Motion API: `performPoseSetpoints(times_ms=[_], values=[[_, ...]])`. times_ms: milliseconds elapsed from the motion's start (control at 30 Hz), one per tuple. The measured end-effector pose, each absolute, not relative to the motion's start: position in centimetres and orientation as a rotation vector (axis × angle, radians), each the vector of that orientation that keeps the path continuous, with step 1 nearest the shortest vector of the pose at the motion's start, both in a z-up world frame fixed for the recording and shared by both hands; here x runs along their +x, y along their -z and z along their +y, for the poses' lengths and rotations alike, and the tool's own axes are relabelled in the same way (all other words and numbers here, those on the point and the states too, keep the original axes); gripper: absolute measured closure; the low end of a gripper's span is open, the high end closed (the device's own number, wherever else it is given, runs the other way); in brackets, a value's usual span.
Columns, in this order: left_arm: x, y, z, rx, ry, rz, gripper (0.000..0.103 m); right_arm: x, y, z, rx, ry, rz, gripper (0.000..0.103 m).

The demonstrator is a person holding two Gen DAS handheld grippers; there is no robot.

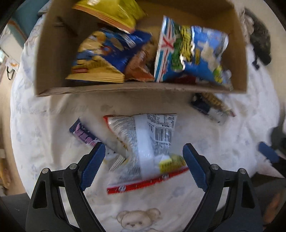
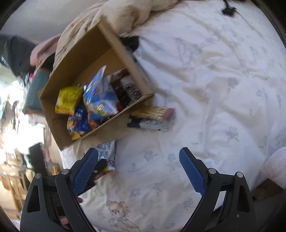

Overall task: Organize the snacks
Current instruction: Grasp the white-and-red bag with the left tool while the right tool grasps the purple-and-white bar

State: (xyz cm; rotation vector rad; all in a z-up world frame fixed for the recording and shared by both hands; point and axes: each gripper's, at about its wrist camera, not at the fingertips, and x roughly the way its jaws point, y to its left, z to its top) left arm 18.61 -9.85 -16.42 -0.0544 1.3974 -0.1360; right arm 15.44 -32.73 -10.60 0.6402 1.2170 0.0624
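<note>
A cardboard box on the bed holds several snack bags, among them a blue one and a yellow one. A white snack bag with a red edge lies back side up on the sheet in front of the box. My left gripper hangs open right above that bag, a finger on each side, not touching it. A purple packet lies to its left. My right gripper is open over bare sheet. Two more packets lie by the box's right corner.
The bed sheet is white with a pale flower print and a teddy bear picture. A beige blanket is heaped behind the box. A dark patterned cloth lies at the far right. Room furniture shows past the bed's left edge.
</note>
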Motion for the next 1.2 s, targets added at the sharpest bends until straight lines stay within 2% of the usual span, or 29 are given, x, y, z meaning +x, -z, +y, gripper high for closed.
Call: performPoseSetpoints(times_ms=[133, 167, 200, 300, 500, 700, 933, 1200], values=[[18.7, 18.0, -11.2, 0.011, 0.143, 1.409, 0.017, 14.9, 10.5, -34.9, 0.699, -0.037, 1.199, 0.009], [18.5, 18.2, -11.4, 0.018, 0.149, 1.41, 0.028, 14.8, 10.6, -35.4, 0.716, -0.025, 1.196, 0.009], [18.3, 18.2, -11.6, 0.022, 0.158, 1.403, 0.052, 14.8, 10.7, -35.7, 0.737, -0.019, 1.195, 0.009], [17.9, 17.7, -11.5, 0.02, 0.185, 1.397, 0.061, 14.9, 11.2, -36.7, 0.808, -0.01, 1.198, 0.009], [15.8, 13.2, -9.0, -0.037, 0.197, 1.349, 0.064, 15.1, 11.3, -36.2, 0.825, -0.023, 1.204, 0.009], [14.8, 8.0, -2.7, -0.035, 0.122, 1.268, 0.063, 15.4, 11.5, -33.0, 0.76, -0.105, 1.256, 0.009], [13.8, 8.8, 4.5, -0.118, -0.04, 1.271, 0.063, 17.4, 12.5, -23.8, 0.509, -0.285, 1.371, 0.009], [13.6, 8.3, 6.1, -0.135, -0.11, 1.249, 0.063, 19.1, 13.6, -14.1, 0.201, -0.4, 1.406, 0.01]])
